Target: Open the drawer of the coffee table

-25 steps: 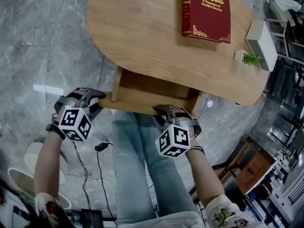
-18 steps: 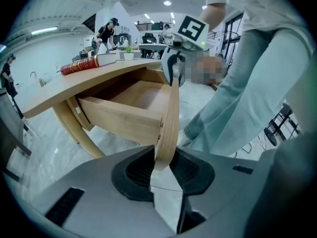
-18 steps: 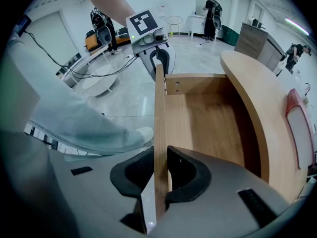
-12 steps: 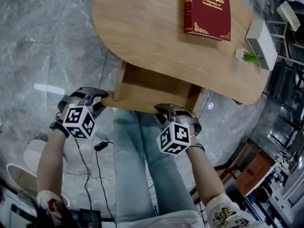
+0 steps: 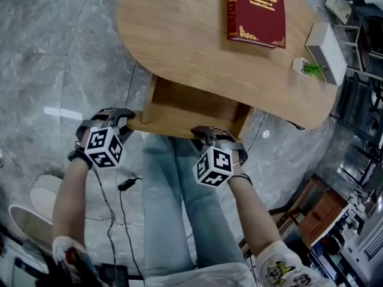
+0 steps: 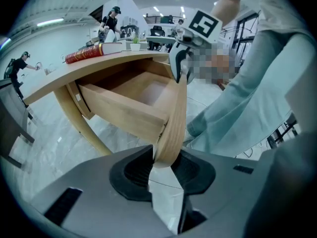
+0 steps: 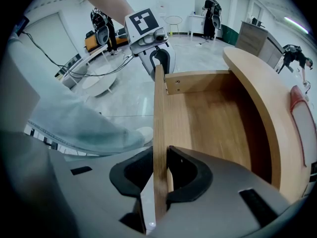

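A: Where is the left gripper (image 6: 166, 168), and what has it got?

B: In the head view it sits at about 8 o'clock from the centre, at the left end of the drawer front (image 5: 170, 129). The left gripper view shows that board's rounded end lodged between the two dark pads. Both pads lie against the wood, the jaws stand only a little apart, and they are opening.

A: And the drawer (image 5: 188, 103) itself?

B: It stands open. It juts out from under the near edge of the coffee table (image 5: 191, 46) toward 6 o'clock, above the person's legs (image 5: 173, 208) in jeans. Its bare wooden bottom shows in all three views.

A: What of the right gripper (image 7: 161, 178)?

B: It is close to the centre of the head view, on the right part of the same board, with its marker cube lying toward 5 o'clock. In the right gripper view the thin board runs edge-on between the pads. The jaws stand narrow and are closed on it from either side. At 12 o'clock in that view, at the far end of the board, the other gripper can be seen.

A: And farther right?

B: A red book (image 5: 254, 11) with gold print lies flat on the table top at about 1 o'clock. At 2 o'clock a small green plant (image 5: 311, 69) in a white pot stands just beside a white box (image 5: 326, 51), near the table's right edge.
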`<state>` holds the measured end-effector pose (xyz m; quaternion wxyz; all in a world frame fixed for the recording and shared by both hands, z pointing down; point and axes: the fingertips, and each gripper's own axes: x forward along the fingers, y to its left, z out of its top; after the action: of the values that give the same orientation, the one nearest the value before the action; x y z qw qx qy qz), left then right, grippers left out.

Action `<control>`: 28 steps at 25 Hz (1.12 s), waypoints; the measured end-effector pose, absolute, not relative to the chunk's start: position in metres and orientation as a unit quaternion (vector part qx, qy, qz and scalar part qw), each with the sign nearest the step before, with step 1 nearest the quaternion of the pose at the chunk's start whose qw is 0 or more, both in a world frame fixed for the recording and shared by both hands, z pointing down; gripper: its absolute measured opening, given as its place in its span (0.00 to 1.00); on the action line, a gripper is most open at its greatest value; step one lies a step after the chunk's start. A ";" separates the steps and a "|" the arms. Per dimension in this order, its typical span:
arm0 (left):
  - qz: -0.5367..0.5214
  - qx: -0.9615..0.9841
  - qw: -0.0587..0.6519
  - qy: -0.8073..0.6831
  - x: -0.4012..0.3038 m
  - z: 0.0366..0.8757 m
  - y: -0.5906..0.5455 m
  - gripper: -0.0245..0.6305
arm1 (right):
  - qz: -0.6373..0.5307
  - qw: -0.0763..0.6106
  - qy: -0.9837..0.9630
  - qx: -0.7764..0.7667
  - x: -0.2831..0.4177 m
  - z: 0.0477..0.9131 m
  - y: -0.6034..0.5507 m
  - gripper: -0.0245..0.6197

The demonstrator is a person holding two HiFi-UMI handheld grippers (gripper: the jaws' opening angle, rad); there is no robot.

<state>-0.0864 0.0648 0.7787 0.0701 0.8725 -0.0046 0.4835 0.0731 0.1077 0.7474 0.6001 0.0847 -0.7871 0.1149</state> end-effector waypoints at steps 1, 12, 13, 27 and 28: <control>0.487 0.870 0.074 -0.008 -0.087 0.782 0.065 0.19 | 0.116 0.601 -0.786 0.084 0.073 0.750 0.109 0.15; 0.497 0.856 0.129 -0.051 -0.087 0.789 0.065 0.22 | 0.145 0.593 -0.785 0.102 0.074 0.757 0.110 0.17; 0.497 0.855 0.137 -0.059 -0.087 0.789 0.065 0.22 | 0.150 0.592 -0.784 0.107 0.075 0.756 0.110 0.17; 0.474 0.823 0.266 -0.168 -0.117 0.721 0.099 0.34 | 0.175 0.546 -0.797 0.191 0.094 0.664 0.083 0.26; 0.467 0.823 0.268 -0.179 -0.115 0.707 0.097 0.34 | 0.175 0.541 -0.798 0.201 0.095 0.651 0.080 0.26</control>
<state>-0.1154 0.0974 0.7069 0.2676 0.8234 -0.1789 0.4674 0.0954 0.0804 0.6513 0.5407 0.2007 -0.7979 0.1752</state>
